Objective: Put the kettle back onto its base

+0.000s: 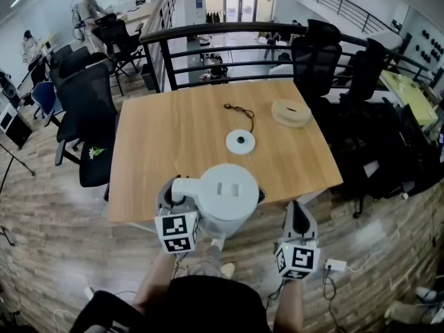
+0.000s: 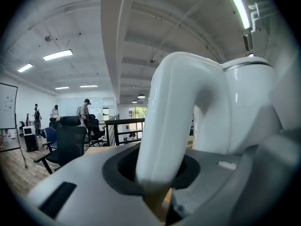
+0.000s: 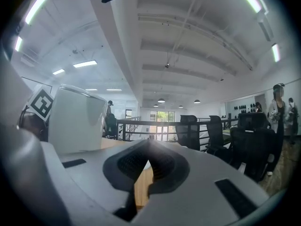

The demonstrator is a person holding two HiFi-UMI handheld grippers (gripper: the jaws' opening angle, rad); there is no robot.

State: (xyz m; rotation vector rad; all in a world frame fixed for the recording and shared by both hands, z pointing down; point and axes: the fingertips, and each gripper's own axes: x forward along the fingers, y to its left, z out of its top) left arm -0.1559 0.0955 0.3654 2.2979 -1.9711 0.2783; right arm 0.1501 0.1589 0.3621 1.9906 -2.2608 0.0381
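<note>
The white kettle [image 1: 225, 196] is held over the near edge of the wooden table [image 1: 159, 151], and its curved handle [image 2: 169, 121] runs between the jaws of my left gripper [image 1: 173, 189]. That left gripper [image 2: 160, 182] is shut on the handle. The kettle's round white base [image 1: 240, 141] lies flat at the middle of the table, farther from me than the kettle, with a dark cord [image 1: 241, 109] behind it. My right gripper [image 1: 297, 212] hangs off the table's near right corner, to the right of the kettle [image 3: 77, 119]. The right gripper [image 3: 149, 161] is shut and holds nothing.
A round tan disc [image 1: 290, 113] lies at the table's far right. Black office chairs [image 1: 87, 116] stand along the left side and more chairs [image 1: 316, 57] at the far right. A black railing [image 1: 229, 30] runs behind the table. Wood floor surrounds it.
</note>
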